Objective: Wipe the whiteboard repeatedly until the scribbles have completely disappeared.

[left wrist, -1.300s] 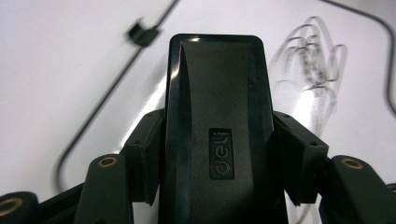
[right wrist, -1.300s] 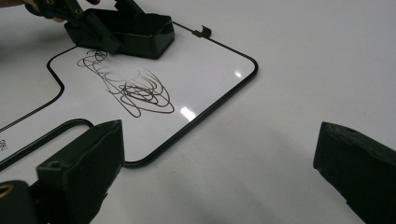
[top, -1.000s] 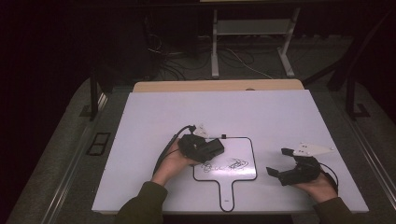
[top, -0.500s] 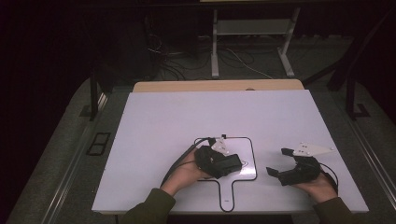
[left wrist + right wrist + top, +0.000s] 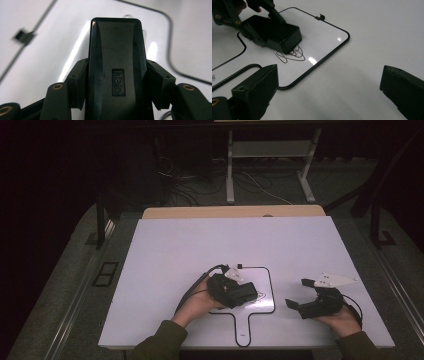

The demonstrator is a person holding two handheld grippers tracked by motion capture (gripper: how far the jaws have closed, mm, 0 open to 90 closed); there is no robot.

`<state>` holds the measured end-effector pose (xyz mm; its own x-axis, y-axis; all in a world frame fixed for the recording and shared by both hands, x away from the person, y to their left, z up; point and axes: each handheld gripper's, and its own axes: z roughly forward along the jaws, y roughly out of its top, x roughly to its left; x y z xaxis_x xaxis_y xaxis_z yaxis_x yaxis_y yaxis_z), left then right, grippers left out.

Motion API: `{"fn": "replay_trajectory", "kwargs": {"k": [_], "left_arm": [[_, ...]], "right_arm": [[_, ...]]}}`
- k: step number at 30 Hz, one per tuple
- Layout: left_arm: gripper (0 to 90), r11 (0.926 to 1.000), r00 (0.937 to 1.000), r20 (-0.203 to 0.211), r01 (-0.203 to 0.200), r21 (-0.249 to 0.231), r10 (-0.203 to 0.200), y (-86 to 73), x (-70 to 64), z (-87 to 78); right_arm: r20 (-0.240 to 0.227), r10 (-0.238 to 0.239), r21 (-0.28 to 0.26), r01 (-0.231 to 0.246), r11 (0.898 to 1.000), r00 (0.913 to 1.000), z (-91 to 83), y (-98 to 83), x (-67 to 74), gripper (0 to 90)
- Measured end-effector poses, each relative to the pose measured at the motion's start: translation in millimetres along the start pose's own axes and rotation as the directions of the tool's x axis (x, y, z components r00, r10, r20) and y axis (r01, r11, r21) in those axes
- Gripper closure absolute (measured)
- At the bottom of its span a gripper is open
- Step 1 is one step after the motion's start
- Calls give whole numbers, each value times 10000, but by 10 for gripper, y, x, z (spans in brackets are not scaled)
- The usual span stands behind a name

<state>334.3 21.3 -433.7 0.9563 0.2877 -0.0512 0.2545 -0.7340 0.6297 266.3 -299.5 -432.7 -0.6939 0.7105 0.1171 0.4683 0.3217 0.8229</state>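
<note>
A small whiteboard (image 5: 264, 279) with a black rim and a handle (image 5: 242, 327) lies on the white table. My left gripper (image 5: 244, 294) is shut on a black eraser (image 5: 116, 57), marked "deli", with a jaw pressed on each long side. The eraser (image 5: 278, 35) rests flat on the whiteboard (image 5: 319, 42), partly covering dark scribbles (image 5: 293, 53). Right of the board, my right gripper (image 5: 298, 293) rests in a hand on the table. It (image 5: 332, 85) stands open with nothing between its jaws.
The white table (image 5: 200, 245) has bare room behind and to the left of the board. A small black clip (image 5: 320, 17) sits on the board's far rim. Beyond the table's far edge stand a metal frame (image 5: 270, 165) and loose cables on the floor.
My left gripper has slid the eraser to the right, from the board's left rim onto the scribbles, hiding most of them in the high view. The right gripper has stayed in place.
</note>
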Motion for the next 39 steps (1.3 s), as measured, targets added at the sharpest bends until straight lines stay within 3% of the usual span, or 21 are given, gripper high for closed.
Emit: {"fn": "replay_trajectory", "kwargs": {"k": [5, 8, 12, 18, 23, 31, 35, 39], "left_arm": [[394, 9979, 9965, -534, 643, -75, -646, -107, 208, -98], [394, 9941, 9913, -754, 1061, -228, -1076, -178, 309, -152], [394, 9936, 9901, -839, 1115, -192, -1127, -195, 329, -169], [394, 9959, 9938, -649, 891, -153, -899, -134, 212, -116], [394, 9998, 9997, -173, 195, 52, -194, -47, 26, -42], [394, 9981, 9967, 543, -603, 125, 596, 88, -311, 89], [394, 9984, 9963, 661, -562, 96, 555, 84, -275, 86], [394, 9996, 9991, 333, -270, 77, 267, 42, -136, 44]], "right_arm": [[2, 2, -5, -2, 10000, 10000, 0, 0, -1, 10], [4, -3, -4, 3, 10000, 10000, 0, 0, 0, 10], [3, -13, 11, 13, 10000, 10000, 3, 0, 0, 10], [-11, -2, 3, 2, 10000, 10000, 5, 1, -3, 10], [9, -6, -11, 6, 10000, 10000, 1, 1, -4, 10], [1, 1, -12, -1, 10000, 10000, -1, 1, -1, 10], [17, -12, -20, 12, 10000, 10000, -4, 1, -2, 10], [41, 16, -40, -16, 10000, 10000, -13, 1, -4, 10]]}}
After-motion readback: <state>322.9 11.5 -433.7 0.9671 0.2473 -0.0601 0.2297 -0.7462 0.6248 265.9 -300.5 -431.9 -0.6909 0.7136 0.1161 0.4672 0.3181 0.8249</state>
